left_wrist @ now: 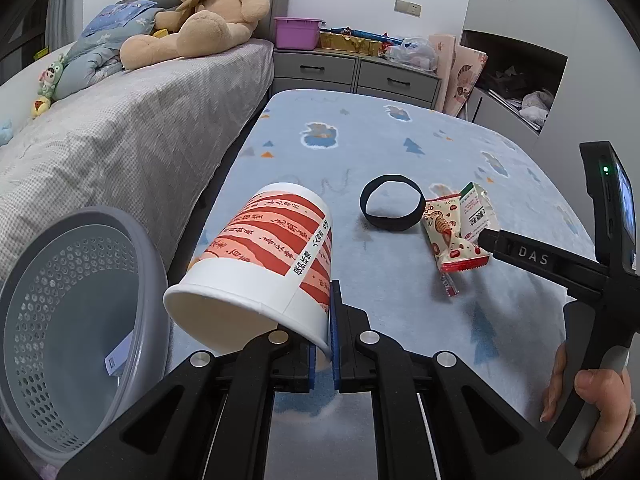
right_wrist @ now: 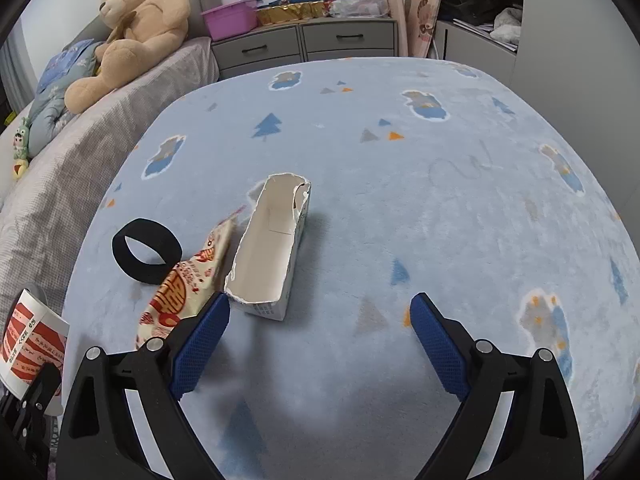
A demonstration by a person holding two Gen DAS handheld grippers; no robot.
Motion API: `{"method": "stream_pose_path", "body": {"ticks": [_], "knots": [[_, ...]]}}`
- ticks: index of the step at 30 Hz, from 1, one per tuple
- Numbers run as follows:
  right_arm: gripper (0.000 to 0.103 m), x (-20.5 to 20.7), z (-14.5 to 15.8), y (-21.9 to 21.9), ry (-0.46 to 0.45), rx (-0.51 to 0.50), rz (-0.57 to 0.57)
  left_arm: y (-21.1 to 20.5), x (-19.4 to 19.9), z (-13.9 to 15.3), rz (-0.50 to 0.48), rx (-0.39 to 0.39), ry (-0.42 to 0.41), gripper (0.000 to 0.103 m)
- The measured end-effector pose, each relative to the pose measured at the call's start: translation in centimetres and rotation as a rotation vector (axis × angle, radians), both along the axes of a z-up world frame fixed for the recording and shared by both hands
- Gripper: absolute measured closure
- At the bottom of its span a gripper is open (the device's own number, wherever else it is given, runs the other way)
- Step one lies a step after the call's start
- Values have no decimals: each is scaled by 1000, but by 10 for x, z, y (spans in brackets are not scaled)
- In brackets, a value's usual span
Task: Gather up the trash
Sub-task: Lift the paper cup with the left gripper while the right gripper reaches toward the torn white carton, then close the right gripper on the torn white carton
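While my left gripper (left_wrist: 323,344) pinches only the paper cup (left_wrist: 260,264) wall, lower centre, the cup may slip short of the basket (left_wrist: 60,320). My right gripper (right_wrist: 320,340), jaws apart, may nudge the torn carton (right_wrist: 272,248).

I am in a bedroom at home. Beside me stands a bed (left_wrist: 120,128) with a grey cover and padded headboard, a big teddy bear (left_wrist: 200,16) and a rumpled quilt (left_wrist: 100,48) on it. Before me lies a blue fleece blanket (right_wrist: 400,200) printed with trees and bears. At the far wall grey drawers (left_wrist: 356,74) carry a purple tub (left_wrist: 298,32) and gift boxes, next to a white wardrobe (left_wrist: 540,8) with an open nook.
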State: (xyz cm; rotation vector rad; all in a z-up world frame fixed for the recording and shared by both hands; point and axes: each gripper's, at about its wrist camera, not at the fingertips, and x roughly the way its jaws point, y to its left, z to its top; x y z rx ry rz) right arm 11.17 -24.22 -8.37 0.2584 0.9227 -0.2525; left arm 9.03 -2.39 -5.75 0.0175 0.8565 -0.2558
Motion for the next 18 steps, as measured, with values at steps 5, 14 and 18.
{"method": "stream_pose_path", "body": {"ticks": [5, 14, 18], "knots": [[21, 13, -3, 11, 11, -15, 23, 0, -2, 1, -1, 4, -4, 97], [86, 7, -8, 1, 31, 30, 14, 0, -3, 2, 0, 4, -5, 97], [86, -7, -5, -5, 21, 24, 10, 0, -5, 4, -3, 6, -12, 97]]}}
